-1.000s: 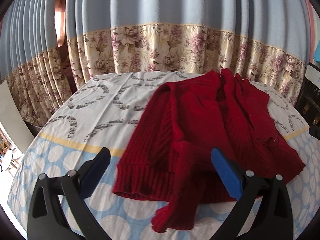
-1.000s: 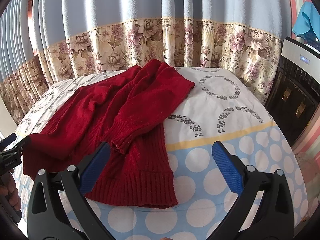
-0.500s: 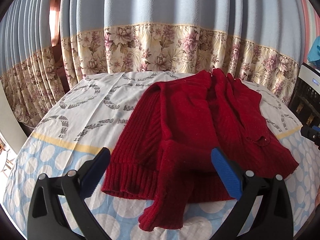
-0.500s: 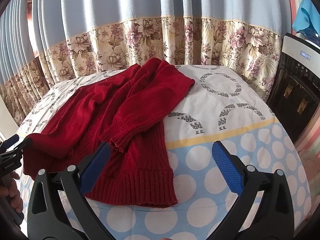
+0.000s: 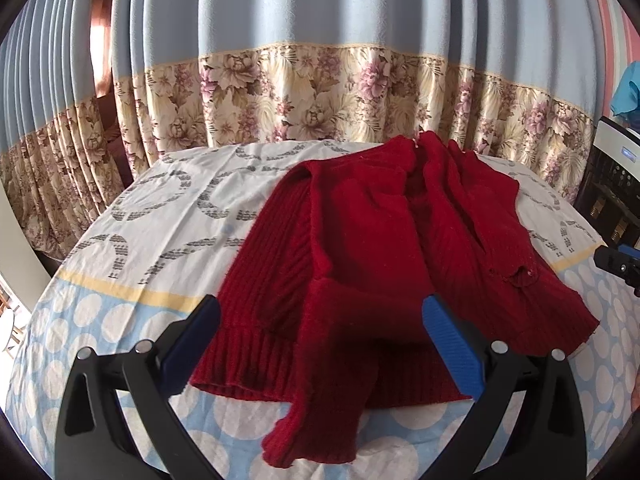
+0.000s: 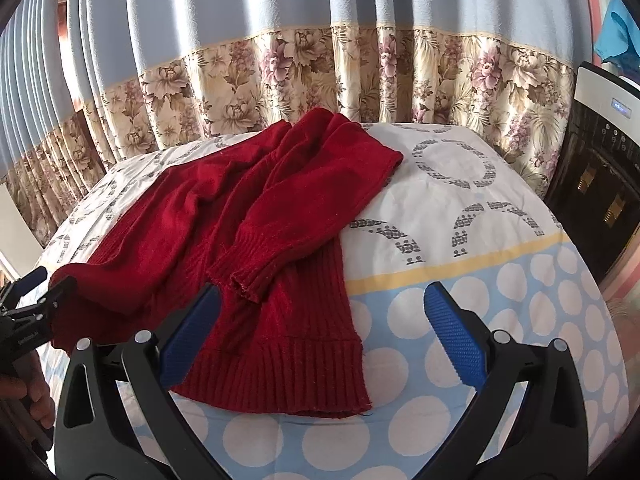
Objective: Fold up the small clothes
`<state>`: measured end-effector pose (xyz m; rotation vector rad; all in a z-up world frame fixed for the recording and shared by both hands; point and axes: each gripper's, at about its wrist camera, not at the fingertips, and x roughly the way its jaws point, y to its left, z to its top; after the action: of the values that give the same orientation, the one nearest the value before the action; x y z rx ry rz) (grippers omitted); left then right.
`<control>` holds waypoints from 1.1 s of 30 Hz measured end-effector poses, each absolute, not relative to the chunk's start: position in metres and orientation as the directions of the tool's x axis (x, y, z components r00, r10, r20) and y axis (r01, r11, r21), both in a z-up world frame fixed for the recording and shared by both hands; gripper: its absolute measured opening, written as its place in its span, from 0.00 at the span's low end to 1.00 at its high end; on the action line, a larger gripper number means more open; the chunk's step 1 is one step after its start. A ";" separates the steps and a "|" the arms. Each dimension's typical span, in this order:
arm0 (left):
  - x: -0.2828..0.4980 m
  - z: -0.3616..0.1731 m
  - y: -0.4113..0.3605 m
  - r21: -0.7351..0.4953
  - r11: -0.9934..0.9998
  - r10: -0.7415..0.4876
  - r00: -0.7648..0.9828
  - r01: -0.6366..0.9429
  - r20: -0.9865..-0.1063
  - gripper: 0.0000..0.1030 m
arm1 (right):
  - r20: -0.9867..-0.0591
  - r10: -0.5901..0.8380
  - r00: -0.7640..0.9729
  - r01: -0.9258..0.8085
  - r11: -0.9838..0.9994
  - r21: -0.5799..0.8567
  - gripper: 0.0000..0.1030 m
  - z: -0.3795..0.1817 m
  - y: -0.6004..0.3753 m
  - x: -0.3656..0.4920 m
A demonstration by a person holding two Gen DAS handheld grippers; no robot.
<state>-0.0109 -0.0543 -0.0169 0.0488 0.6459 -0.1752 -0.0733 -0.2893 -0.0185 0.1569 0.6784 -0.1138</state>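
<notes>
a cloth [image 5: 132, 240] with grey rings and a pale blue, white-dotted border covers the surface. behind it hangs a blue curtain [image 6: 248, 40] with a flowered band; a dark appliance [image 6: 596, 184] stands at the right. one red knit sweater [image 5: 360, 248] lies spread and rumpled on the cloth, sleeves folded inward, ribbed hem nearest. two tools: the left tool [image 5: 320, 344] hovers over the hem, fingers apart and empty; the right tool [image 6: 320, 336] hovers by the sweater's right corner, fingers apart.
</notes>
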 end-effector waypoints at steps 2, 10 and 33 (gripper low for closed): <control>-0.011 -0.018 -0.057 -0.007 0.982 -0.153 0.783 0.187 -0.603 0.98 | -0.633 -0.054 0.772 0.155 0.982 0.106 0.97 -0.019 -0.290 -0.073; -0.004 -0.024 -0.063 0.000 0.981 -0.154 0.771 0.196 -0.617 0.61 | -0.636 -0.039 0.771 0.148 0.982 0.120 0.97 -0.020 -0.291 -0.071; 0.022 0.001 -0.028 -0.078 0.983 -0.181 0.800 0.167 -0.572 0.12 | -0.689 0.026 0.725 0.061 0.993 0.101 0.97 -0.049 -0.264 -0.010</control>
<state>0.0221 -0.0281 0.0009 -0.0242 0.6155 -0.1867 -0.0099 -0.2639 -0.0490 0.1197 0.7607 -0.0194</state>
